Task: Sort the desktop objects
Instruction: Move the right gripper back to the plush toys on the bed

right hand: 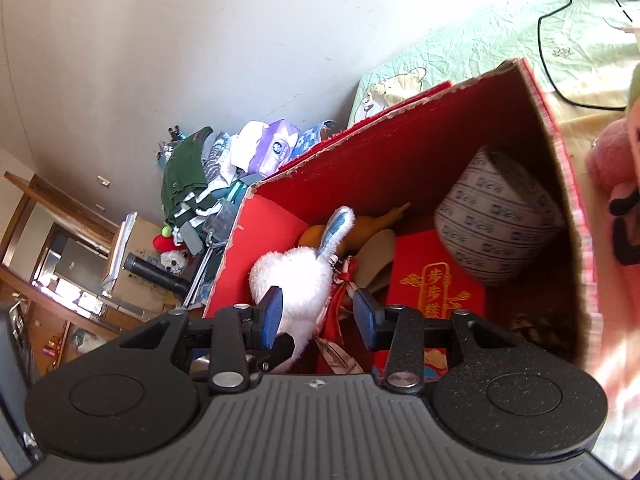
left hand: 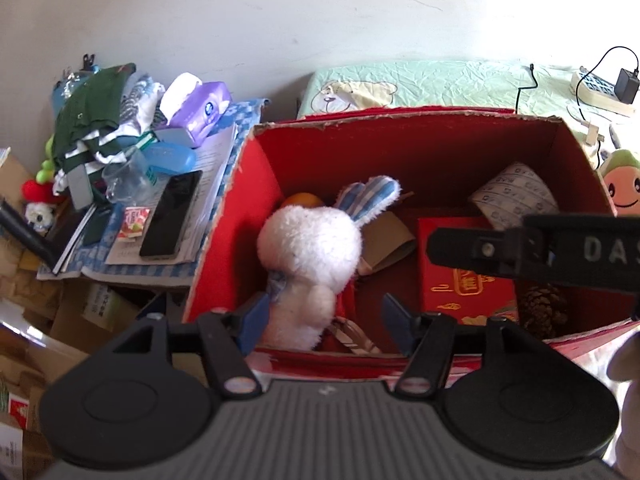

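Several sorted things already lie inside your red cardboard box (left hand: 420, 152): a white plush rabbit (left hand: 308, 256) stands against the box's left wall, its blue-striped ear (left hand: 372, 196) pointing toward the far wall. Behind the rabbit you can see an orange (left hand: 302, 200), and beside it a folded brown card piece (left hand: 386, 244). A red gift packet (left hand: 468, 292) with gold print lies flat on the box floor, a printed tape roll (left hand: 516, 196) leans in the far right corner, and a pine cone (left hand: 542, 310) sits at the near right corner.

Your left tongs (left hand: 332, 320) are spread wide over the near rim of the box, gripping nothing; the rabbit's base sits between the blue pads without clear contact. Your right tongs (right hand: 318, 316) are also parted, empty, above the rabbit. Left of the box, a black phone (left hand: 172, 216) rests on papers beside a purple tissue pack (left hand: 200, 108).
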A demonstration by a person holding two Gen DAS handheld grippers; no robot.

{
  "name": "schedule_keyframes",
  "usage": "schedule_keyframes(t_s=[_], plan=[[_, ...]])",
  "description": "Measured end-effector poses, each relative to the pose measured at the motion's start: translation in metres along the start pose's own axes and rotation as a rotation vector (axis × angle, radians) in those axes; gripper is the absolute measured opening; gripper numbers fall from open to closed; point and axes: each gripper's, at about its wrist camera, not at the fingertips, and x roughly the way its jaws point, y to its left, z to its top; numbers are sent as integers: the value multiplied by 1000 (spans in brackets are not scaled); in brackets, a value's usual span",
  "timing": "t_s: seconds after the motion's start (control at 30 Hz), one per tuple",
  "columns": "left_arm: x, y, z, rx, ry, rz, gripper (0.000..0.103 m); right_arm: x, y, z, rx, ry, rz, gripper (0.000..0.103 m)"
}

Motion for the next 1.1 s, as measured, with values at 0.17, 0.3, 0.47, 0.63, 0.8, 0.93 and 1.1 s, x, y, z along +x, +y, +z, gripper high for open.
schedule_keyframes(t_s=[0.17, 0.3, 0.47, 0.63, 0.8, 0.93, 1.1], plan=[[-18, -25, 2, -4, -21, 23, 68, -30, -8, -1, -30, -23, 29, 44], [-35, -50, 4, 1, -45, 32, 69, -52, -16, 2, -37, -43, 44, 44], [-49, -80, 8, 19, -71, 27, 72, -81, -31, 6, -36, -75, 43, 44], [-58, -109, 11, 33, -84, 1, 73, -108, -48, 7, -25, -104, 28, 44], [-67, -140, 15, 50, -100, -23, 74, -131, -65, 12, -16, -131, 12, 44], [-71, -166, 18, 72, -111, -43, 76, -150, -79, 14, -12, -159, -11, 44], [-74, -201, 22, 112, -108, -73, 77, -170, -99, 15, 9, -188, -44, 44]])
